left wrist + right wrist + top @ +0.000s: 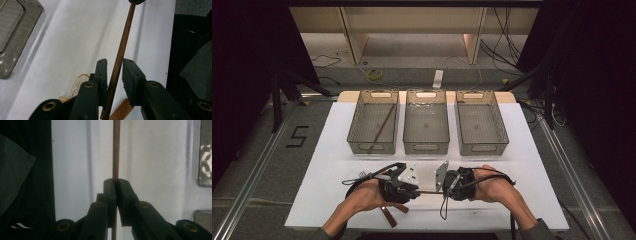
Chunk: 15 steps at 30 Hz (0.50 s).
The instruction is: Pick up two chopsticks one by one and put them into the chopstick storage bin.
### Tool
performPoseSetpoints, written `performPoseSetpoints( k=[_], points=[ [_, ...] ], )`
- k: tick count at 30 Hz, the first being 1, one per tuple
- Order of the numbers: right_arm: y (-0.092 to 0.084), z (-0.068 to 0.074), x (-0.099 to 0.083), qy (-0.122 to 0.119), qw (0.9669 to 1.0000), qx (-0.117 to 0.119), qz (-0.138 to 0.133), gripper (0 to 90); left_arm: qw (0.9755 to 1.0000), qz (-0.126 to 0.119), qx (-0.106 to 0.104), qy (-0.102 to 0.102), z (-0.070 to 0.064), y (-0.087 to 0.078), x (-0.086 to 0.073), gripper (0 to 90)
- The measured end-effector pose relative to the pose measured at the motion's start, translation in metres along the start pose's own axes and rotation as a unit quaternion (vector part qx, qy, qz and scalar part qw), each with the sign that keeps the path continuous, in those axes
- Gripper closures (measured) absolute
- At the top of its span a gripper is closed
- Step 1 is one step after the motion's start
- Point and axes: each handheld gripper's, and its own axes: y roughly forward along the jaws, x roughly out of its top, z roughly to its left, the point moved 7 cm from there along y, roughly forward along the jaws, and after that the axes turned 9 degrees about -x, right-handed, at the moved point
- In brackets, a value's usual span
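Note:
A thin brown wooden stick [428, 191] hangs level above the white table top, spanning the two grippers in front of the person. My right gripper [443, 189] is shut on one end; in the right gripper view its jaws [115, 181] pinch the stick [116, 150] with no gap. My left gripper [414, 192] is open around the other end. In the left gripper view the stick [123, 45] runs between the jaws [115, 62], close to the left one with a gap at the right one.
Three grey perforated bins stand in a row at the back: the left bin [353, 125] holds another stick [382, 127], then the middle bin [426, 148] and the right bin [500, 125]. A fork [361, 174] and a brown wooden piece [388, 216] lie near the left hand.

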Motion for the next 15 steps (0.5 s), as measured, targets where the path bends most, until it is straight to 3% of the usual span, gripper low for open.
performPoseSetpoints(
  k=[7, 9, 12, 15],
  points=[
    [0.001, 0.002, -0.001, -0.019, 0.9998, 0.005, 0.002, 84.3, 0.9992, 0.010, -0.029, 0.025, -0.009, 0.003, -0.001, 81.4],
    [0.001, 0.000, -0.003, -0.015, 0.9998, -0.007, 0.003, 80.8, 0.9991, 0.002, -0.035, 0.022, -0.011, 0.004, 0.000, 83.5],
    [-0.006, -0.002, -0.004, -0.011, 0.9998, -0.015, -0.007, 64.8, 0.9998, 0.002, -0.015, 0.015, -0.006, 0.002, -0.002, 83.8],
    [-0.017, -0.005, -0.004, 0.017, 0.9989, -0.033, -0.029, 51.5, 0.9999, -0.011, -0.001, 0.002, -0.001, -0.002, -0.002, 83.8]
  ],
)
